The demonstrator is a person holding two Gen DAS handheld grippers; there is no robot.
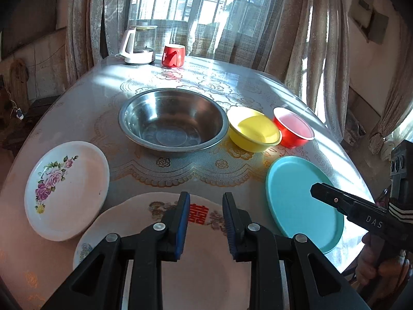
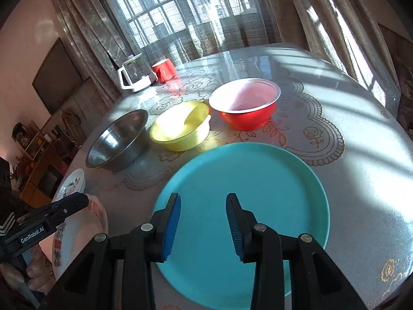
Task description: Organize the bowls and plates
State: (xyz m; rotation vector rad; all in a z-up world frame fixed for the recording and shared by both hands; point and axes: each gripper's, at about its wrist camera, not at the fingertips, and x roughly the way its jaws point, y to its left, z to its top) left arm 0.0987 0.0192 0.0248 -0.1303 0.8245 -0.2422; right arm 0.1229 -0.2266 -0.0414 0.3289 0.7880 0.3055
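Observation:
On the round table a steel bowl (image 1: pixel 173 124) (image 2: pixel 118 139) stands in the middle, with a yellow bowl (image 1: pixel 254 130) (image 2: pixel 180 126) and a red bowl (image 1: pixel 293 128) (image 2: pixel 245 103) to its right. A white plate with purple flowers (image 1: pixel 67 188) (image 2: pixel 72 183) lies at the left. A large pale plate with a red emblem (image 1: pixel 165 235) (image 2: pixel 77 232) lies under my left gripper (image 1: pixel 206 201), which is open with nothing between its blue pads. A teal plate (image 1: pixel 299 201) (image 2: pixel 245 201) lies at the right, below my open, empty right gripper (image 2: pixel 203 201).
A glass kettle (image 1: pixel 139 45) (image 2: pixel 135 73) and a red mug (image 1: pixel 173 55) (image 2: pixel 165 69) stand at the table's far edge before curtained windows. The table's edge (image 1: pixel 361 188) curves close by the teal plate. A person's hands hold both gripper handles.

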